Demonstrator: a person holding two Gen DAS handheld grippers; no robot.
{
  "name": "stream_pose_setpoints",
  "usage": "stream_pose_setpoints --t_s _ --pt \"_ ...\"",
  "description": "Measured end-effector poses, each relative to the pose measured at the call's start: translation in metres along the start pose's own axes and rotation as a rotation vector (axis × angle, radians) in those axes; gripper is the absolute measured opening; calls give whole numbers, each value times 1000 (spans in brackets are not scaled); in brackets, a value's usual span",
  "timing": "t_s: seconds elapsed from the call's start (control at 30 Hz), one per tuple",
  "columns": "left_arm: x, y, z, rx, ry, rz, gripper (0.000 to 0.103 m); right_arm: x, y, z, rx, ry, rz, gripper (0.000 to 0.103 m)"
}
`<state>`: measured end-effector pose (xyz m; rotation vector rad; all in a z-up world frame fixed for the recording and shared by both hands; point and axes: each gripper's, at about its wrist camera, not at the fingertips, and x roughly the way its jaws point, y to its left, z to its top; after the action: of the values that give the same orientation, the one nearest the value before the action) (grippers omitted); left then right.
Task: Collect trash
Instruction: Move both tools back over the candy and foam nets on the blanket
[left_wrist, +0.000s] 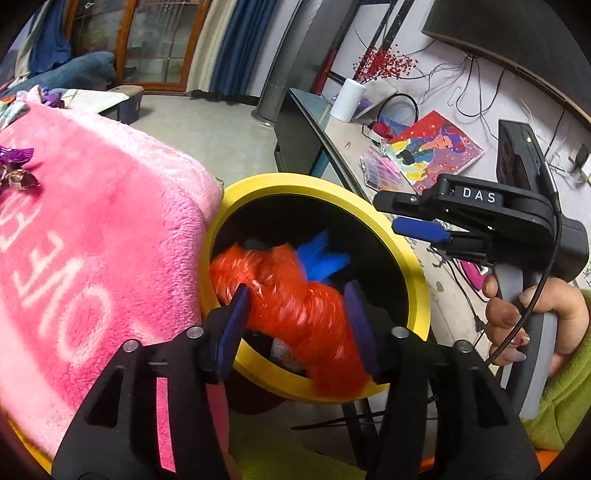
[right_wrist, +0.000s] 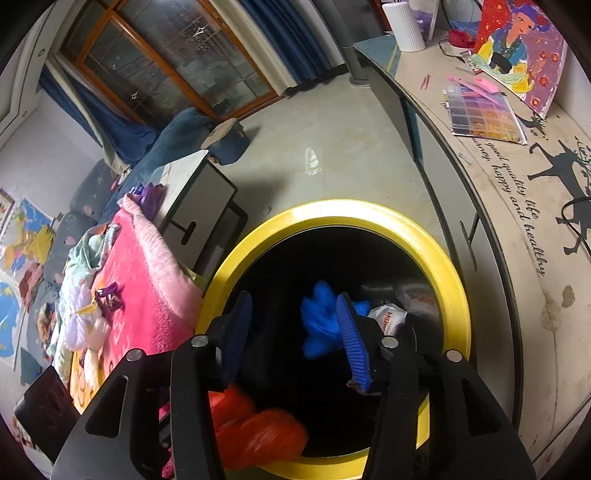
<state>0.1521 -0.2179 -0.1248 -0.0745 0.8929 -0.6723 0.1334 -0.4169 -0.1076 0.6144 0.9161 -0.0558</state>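
**Both tongs open over the yellow-rimmed bin, wrappers dropping in**

The left gripper (left_wrist: 295, 306) hangs over the near edge of the yellow-rimmed bin (left_wrist: 402, 229), its jaws parted about halfway. An orange crinkled wrapper (left_wrist: 295, 299) lies between the blue pads, blurred, and the pads do not look pressed on it; I judge it released and falling rather than held. Its long axis runs from the bin's left wall down toward the near rim, crossing the line of the jaws at a slant, and its lower end overlaps the yellow rim.

The right gripper (right_wrist: 295, 332) points down into the same bin from the other side, jaws also parted about halfway with nothing between them. A blue wrapper (right_wrist: 321, 325) sits below and just beyond its fingertips, inside the black liner, beside a white printed packet (right_wrist: 388, 317).

What is left of the trash lies to the left of the bin: purple foil wrappers (right_wrist: 109, 295) on the pink fleece blanket (left_wrist: 110, 221), which touches the bin's left rim. In the left wrist view a purple wrapper (left_wrist: 16, 155) sits at the far left edge, well apart from the tongs. The left gripper stands on the blanket's side, so it is likely the nearer one for the next pick, and it would need to swing left and away from the bin.
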Motion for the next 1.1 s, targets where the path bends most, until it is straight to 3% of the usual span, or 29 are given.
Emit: stream_pose_setpoints --t_s 0.17,0.33,0.6,0.87,0.93,1.1 --pt "-12 3 3 -9 -39 -3 76 -5 5 0 -14 -24 -12 52" --pt "-35 10 8 -14 -114 60 92 -15 18 -1 -59 -81 -13 65" --pt "-74 34 17 -57 -217 248 92 -33 53 -7 -154 -155 16 67" --pt "-110 59 20 -118 -297 356 92 -42 95 -22 -284 -197 54 67" --pt "-119 65 19 -132 -315 380 92 -43 105 -28 -319 -201 64 76" --pt "-141 83 15 -169 -352 435 92 -46 131 -45 -401 -225 92 77"
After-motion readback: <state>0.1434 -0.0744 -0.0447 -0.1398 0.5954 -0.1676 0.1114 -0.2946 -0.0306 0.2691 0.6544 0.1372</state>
